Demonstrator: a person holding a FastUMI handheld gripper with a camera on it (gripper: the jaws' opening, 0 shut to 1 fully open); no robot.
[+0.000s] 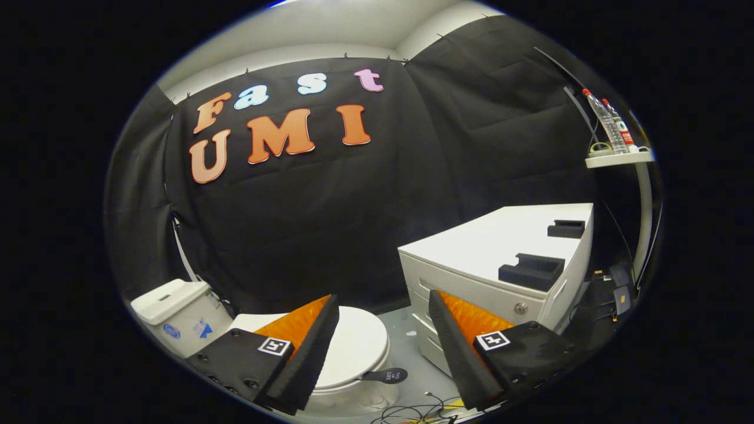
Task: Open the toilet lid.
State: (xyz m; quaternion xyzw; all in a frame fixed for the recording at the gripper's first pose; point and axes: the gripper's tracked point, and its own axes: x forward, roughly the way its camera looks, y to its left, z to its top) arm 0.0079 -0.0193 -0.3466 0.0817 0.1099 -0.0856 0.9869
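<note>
The white oval toilet lid (pixel 359 347) lies flat and closed on its bowl, low beyond the fingers and partly behind the left one, with a white cistern (pixel 177 315) behind it. The gripper (pixel 383 315) hangs above with its fingers spread wide, gripping nothing and clear of the lid. Grey floor (pixel 406 347) separates the lid's rounded front edge from a white drawer cabinet (pixel 500 259), with loose cables (pixel 412 412) nearer.

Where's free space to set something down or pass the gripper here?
Free: cabinet top left of the two black holders, and the floor strip between toilet lid and cabinet. Crowded: cables on the floor near the open gripper, and the bottle shelf.
</note>
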